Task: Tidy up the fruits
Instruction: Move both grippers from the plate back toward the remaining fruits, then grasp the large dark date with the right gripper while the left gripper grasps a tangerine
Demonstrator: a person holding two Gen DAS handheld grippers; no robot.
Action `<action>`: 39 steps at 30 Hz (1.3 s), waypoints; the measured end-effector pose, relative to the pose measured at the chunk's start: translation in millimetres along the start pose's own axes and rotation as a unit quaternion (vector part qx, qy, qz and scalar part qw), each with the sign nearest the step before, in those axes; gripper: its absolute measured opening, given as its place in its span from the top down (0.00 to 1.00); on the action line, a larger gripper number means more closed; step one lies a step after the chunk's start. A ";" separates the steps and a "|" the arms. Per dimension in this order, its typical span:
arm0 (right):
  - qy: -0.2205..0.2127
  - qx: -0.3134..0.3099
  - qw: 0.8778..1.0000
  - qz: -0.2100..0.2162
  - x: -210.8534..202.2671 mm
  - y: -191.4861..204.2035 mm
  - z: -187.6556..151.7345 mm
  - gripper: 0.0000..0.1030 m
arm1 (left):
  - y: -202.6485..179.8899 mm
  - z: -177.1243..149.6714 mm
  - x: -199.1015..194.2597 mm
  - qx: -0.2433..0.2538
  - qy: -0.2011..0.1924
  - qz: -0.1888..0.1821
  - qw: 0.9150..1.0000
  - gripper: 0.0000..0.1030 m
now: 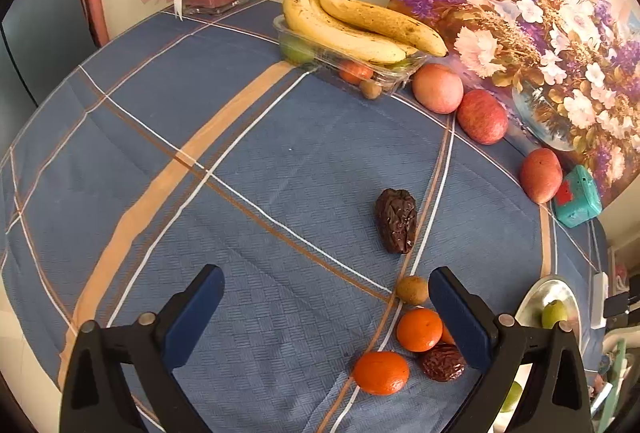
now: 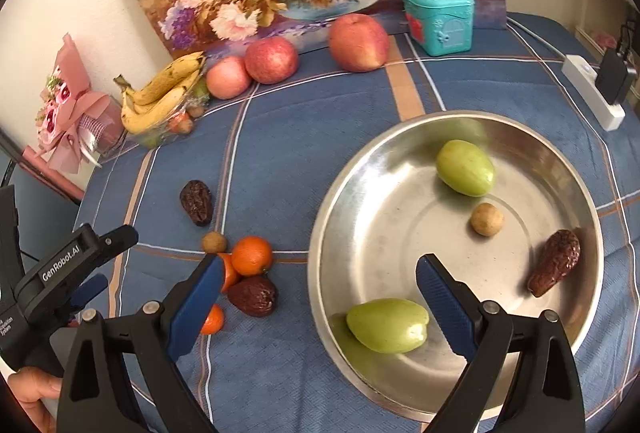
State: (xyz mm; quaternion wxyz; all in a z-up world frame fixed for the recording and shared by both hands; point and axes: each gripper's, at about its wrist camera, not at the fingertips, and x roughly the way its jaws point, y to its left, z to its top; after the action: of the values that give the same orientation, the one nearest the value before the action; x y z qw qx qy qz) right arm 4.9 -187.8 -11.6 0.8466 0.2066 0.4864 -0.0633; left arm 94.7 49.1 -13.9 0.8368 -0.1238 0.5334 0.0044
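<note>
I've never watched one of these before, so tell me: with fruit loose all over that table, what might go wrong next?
The small oranges, a brown nut-like fruit and a date lie bunched together, so the open left hand-held gripper could knock neighbours while picking one. Round fruit may roll across the cloth. In the metal bowl, the open right hand-held gripper hangs close above a green fruit and might bump it.

Both grippers are held out level and hold nothing. The left gripper has its blue-padded fingers spread wide. The right gripper is spread just as wide; to its left the left gripper's black body shows, gripped from below by a hand.
</note>
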 end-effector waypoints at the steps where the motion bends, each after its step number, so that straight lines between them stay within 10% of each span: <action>1: 0.000 -0.005 1.000 0.000 0.5 2.6 0.1 0.06 | 0.2 0.5 0.7 0.000 0.002 -0.002 1.000 0.00; 15: 0.018 -0.065 0.997 0.034 7.3 39.9 -3.5 0.07 | -2.5 -0.8 -1.0 0.016 0.011 -0.049 0.999 0.00; 20: 0.032 -0.093 0.994 0.039 15.3 53.7 -9.2 0.37 | -1.8 -0.6 0.3 0.009 0.027 -0.065 0.997 0.00; 39: 0.101 -0.132 0.986 0.023 61.2 66.8 -25.7 0.43 | 3.6 -17.8 41.5 -0.021 0.118 -0.057 0.991 0.02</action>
State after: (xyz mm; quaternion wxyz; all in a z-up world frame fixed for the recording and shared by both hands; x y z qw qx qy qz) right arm 36.7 -110.9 -55.7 0.8140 0.1098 0.5688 0.0419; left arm 96.3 43.6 -58.9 0.7640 -0.1710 0.6204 -0.0465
